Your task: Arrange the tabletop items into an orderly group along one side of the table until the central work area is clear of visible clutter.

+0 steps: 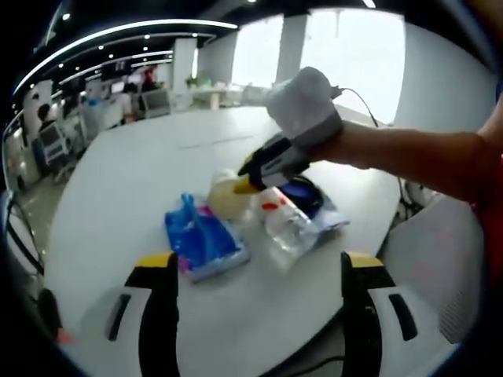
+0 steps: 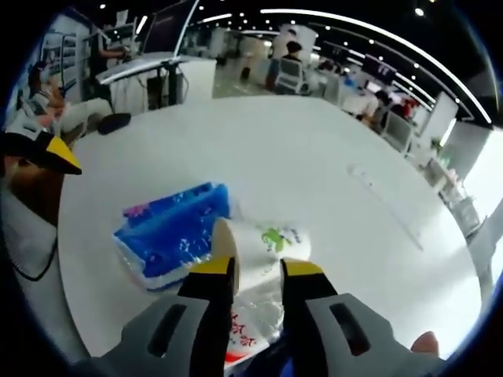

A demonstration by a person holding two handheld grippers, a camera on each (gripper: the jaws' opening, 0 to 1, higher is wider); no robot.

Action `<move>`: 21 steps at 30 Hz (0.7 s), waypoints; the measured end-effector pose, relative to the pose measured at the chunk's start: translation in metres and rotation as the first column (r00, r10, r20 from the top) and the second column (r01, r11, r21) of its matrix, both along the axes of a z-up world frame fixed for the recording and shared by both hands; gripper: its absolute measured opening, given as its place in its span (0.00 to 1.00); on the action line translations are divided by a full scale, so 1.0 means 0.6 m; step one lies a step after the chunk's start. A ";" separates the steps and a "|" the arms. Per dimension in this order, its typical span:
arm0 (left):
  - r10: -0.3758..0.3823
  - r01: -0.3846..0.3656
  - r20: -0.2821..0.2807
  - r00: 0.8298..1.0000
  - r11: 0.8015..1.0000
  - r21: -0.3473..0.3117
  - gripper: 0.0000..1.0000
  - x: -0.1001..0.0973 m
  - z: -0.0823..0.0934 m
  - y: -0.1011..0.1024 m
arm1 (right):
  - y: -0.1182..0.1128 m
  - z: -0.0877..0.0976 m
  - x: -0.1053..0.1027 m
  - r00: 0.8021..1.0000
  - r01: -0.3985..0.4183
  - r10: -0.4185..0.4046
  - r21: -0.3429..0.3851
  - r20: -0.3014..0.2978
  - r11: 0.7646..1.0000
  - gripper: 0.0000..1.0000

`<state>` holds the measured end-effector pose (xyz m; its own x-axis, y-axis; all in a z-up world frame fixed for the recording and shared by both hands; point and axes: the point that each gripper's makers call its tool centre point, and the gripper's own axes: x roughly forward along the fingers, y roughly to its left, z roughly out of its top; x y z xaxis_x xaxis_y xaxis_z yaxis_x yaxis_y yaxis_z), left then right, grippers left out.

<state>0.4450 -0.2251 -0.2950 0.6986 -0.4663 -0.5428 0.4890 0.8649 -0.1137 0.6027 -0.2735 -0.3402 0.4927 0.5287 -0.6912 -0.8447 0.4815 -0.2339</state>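
I am working over a big white table (image 1: 141,181) that is spreading across an open office, and the things to tidy are sitting bunched together near its edge at about 5 o'clock from its middle in the left gripper view. The largest of them, a blue plastic pack (image 2: 169,232), is lying flat at 9 o'clock of the paper cup in the right gripper view, touching it. A clear crinkled bag with red print (image 1: 287,224) is lying at 3 o'clock of the blue pack in the left gripper view, with something dark blue (image 1: 302,192) sitting just behind it at 12 o'clock. The white paper cup (image 2: 263,247) with a green mark is lying on its side, its open rim pointing toward me. My right gripper (image 2: 258,271) is reaching down at it with its yellow-tipped jaws standing a narrow gap apart, one jaw at the cup's rim and the other over its side; I cannot tell whether they are pressing it yet. In the left gripper view that gripper is coming in from 2 o'clock in my gloved hand (image 1: 306,110). My left gripper (image 1: 258,263) is hovering released, jaws spread wide, short of the pile at 6 o'clock.
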 end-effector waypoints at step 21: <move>-0.006 0.006 -0.004 1.000 1.000 0.002 0.81 0.000 -0.001 -0.001 | -0.004 0.018 0.008 0.999 -0.005 0.005 -0.003 0.035 1.000 0.07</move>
